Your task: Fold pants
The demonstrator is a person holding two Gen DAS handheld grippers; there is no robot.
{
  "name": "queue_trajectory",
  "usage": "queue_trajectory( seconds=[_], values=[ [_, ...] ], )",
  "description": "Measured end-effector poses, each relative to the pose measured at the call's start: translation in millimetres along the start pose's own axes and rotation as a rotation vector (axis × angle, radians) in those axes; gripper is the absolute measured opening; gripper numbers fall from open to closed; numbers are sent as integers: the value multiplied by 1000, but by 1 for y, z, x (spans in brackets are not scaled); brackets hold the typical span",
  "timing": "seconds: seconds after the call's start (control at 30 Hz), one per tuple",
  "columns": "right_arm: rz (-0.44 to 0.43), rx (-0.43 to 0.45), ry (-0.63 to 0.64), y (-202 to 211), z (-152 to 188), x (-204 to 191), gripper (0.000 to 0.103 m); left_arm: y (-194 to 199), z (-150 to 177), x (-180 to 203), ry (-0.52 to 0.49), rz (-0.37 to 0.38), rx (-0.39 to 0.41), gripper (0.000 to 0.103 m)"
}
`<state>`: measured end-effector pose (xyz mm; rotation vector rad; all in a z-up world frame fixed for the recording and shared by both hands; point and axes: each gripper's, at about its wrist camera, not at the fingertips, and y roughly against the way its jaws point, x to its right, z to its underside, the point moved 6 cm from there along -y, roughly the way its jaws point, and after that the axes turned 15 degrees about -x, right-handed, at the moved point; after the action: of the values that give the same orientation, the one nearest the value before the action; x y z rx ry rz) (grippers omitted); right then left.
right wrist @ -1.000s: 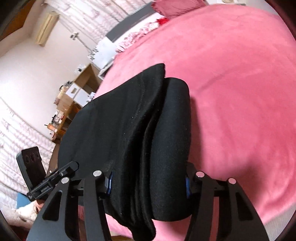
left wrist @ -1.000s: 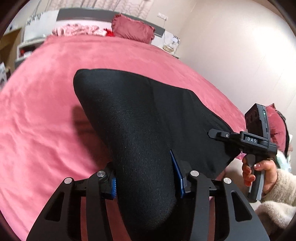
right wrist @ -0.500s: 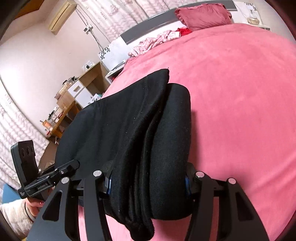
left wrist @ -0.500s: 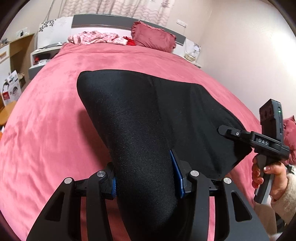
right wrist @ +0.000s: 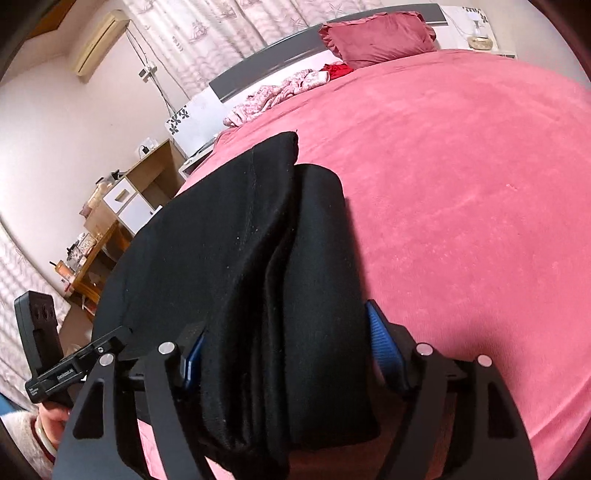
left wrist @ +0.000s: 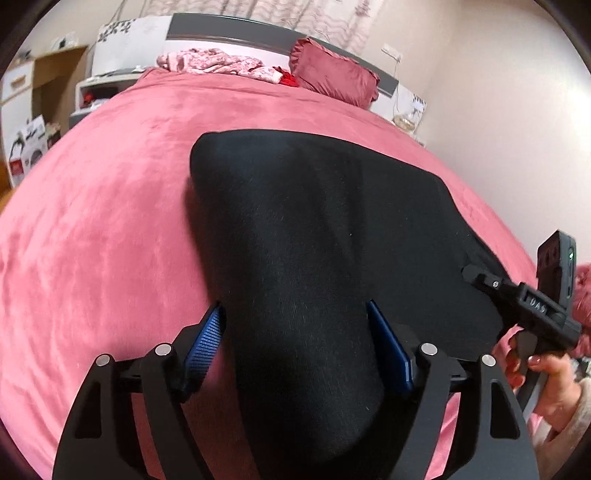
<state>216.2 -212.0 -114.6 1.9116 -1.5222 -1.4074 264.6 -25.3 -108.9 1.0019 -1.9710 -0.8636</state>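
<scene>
Folded black pants [left wrist: 314,240] flat on the pink bed [left wrist: 110,221], a thick layered pad spanning from the left gripper [left wrist: 293,308] across to the right gripper [right wrist: 284,321]. Long axis hard to judge through the fisheye; side edges of the pad running away from both cameras toward the grey headboard [left wrist: 240,33], far corners pointing that way. In the left wrist view, a rounded folded edge lying between the blue-padded left fingers [left wrist: 205,339], fingers spread wide and just now opening, pink cover visible between the outer pad and the cloth, the inner pad just beside the cloth; no clamping seen. In the right wrist view, the opposite edge lying between the right fingers [right wrist: 384,343], likewise apart and just now opening, cloth between them but not squeezed. Shown only by the right wrist view: stacked layers of the fold at the open edge, one upper layer ending short of the one under it, plus an air conditioner [right wrist: 99,40] and wooden shelves [right wrist: 140,188] beyond the bed. Shown only by the left wrist view: the smooth top face of the pad and the right hand [left wrist: 543,373] on its handle. Red pillow [left wrist: 332,77] and a heap of pink clothes [left wrist: 221,64] near the headboard, well apart from the pants.
</scene>
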Motion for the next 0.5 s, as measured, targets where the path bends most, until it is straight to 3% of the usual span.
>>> queue_trajectory(
  seconds=[0.03,0.17,0.27,0.33,0.4,0.5],
  values=[
    [15,-3,-9,1,0,0,81,3,2,1,8,-3,6,77],
    [81,8,-26,18,-2,4,84,21,16,7,12,-51,30,77],
    [160,108,9,53,5,-10,81,45,34,14,-8,-85,77,77],
    [196,193,77,77,12,-28,59,66,41,21,-25,-116,160,77],
    [221,225,159,87,20,-49,43,77,40,25,-31,-140,212,77],
    [159,173,245,76,28,-75,41,79,35,36,-46,-141,225,77]
  ],
)
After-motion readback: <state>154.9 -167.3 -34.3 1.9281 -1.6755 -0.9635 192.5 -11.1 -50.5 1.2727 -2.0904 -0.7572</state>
